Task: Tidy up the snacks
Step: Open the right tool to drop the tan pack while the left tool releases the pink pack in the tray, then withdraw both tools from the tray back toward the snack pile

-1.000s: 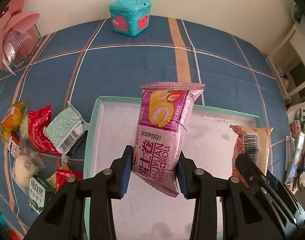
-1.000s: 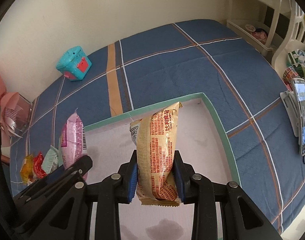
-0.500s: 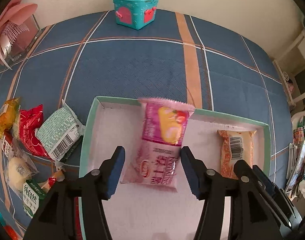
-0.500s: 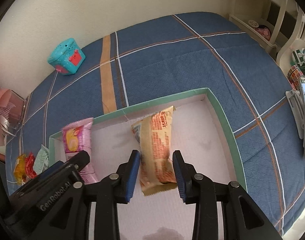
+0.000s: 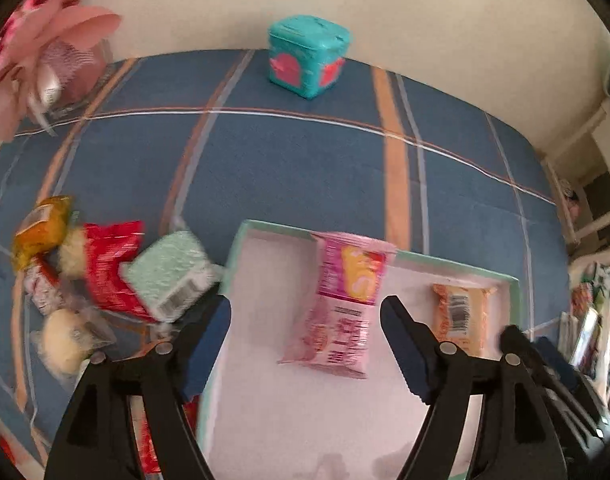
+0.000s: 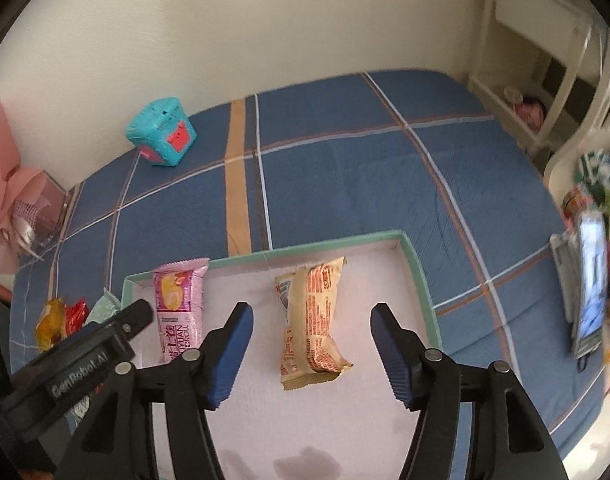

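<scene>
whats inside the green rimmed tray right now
Two packets lie flat in the tray: the pink swiss roll packet at its left and the tan snack packet further right. The tray's near end is hidden behind the claws.

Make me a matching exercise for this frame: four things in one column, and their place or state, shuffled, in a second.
Things:
1. pink pack
2. tan pack
3. mint pack
4. teal box

Place or state:
A. on the cloth, just outside the tray's left wall
B. by the wall at the far edge of the cloth
C. in the tray, near its left end
D. in the tray, between the open fingers of the right gripper

Pairs: 1-C, 2-D, 3-A, 4-B
</scene>
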